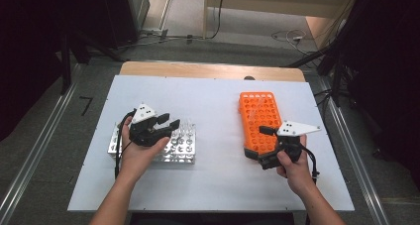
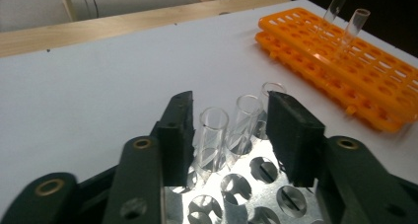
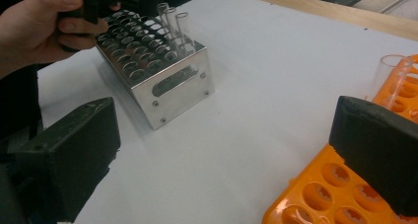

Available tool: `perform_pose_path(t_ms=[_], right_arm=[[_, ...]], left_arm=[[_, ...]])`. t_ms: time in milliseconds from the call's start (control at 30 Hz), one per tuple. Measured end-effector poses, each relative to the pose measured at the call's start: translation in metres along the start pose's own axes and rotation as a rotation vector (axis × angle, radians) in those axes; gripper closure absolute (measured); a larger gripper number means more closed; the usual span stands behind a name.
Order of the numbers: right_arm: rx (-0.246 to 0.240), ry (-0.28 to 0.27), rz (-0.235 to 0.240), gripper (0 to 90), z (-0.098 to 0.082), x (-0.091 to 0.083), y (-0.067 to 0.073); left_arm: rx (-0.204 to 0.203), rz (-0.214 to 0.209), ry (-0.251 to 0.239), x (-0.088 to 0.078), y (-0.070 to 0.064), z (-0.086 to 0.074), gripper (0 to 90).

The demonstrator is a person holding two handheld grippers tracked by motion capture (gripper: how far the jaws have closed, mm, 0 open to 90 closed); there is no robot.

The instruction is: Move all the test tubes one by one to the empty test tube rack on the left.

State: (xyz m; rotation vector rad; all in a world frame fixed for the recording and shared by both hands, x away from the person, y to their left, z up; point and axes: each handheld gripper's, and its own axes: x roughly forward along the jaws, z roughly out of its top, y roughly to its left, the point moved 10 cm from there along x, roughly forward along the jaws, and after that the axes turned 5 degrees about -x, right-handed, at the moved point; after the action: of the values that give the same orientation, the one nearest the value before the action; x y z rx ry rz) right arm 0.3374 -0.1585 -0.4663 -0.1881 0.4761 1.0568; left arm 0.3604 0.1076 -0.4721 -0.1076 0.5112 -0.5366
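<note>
A lab bench: clear test tubes (image 2: 213, 135) in metal rack (image 1: 181, 150) and orange rack (image 1: 260, 118).

Five glass tubes (image 2: 213, 137), two racks (image 1: 260, 121)

Shiny metal rack (image 3: 167, 81), clear glass tubes (image 2: 213, 135), orange plastic rack (image 1: 260, 121)

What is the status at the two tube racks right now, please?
Left tool open around tubes in metal rack. Right tool open over orange rack. Nothing in the way.
</note>
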Motion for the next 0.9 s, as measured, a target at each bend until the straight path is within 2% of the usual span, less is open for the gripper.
perform_pose_path(t_ms=[167, 467, 567, 633, 700, 833, 900], right_arm=[[0.016, 0.001, -0.024, 0.0, 0.000, 0.000, -0.011], [0.057, 0.023, -0.078, 0.0, -0.008, 0.007, -0.039], [0.075, 0.032, -0.087, 0.0, -0.012, 0.011, -0.048], [0.084, 0.043, -0.089, 0.0, -0.013, 0.013, -0.052], [0.087, 0.047, -0.102, 1.6, -0.013, 0.016, -0.058], [0.099, 0.061, -0.112, 5.0, -0.013, 0.023, -0.066], [0.102, 0.073, -0.128, 9.8, -0.013, 0.028, -0.070]], left_arm=[[0.001, -0.028, -0.008, -0.008, -0.008, -0.001, 26.3], [-0.004, -0.114, -0.035, -0.022, -0.029, -0.004, 7.0], [0.009, -0.134, -0.037, -0.025, -0.035, -0.007, 0.7], [0.013, -0.139, -0.039, -0.027, -0.039, -0.008, 0.0], [0.009, -0.170, -0.041, -0.029, -0.044, -0.009, 0.0], [0.013, -0.181, -0.037, -0.031, -0.050, -0.013, 0.0], [0.018, -0.189, -0.037, -0.031, -0.054, -0.015, 0.0]])
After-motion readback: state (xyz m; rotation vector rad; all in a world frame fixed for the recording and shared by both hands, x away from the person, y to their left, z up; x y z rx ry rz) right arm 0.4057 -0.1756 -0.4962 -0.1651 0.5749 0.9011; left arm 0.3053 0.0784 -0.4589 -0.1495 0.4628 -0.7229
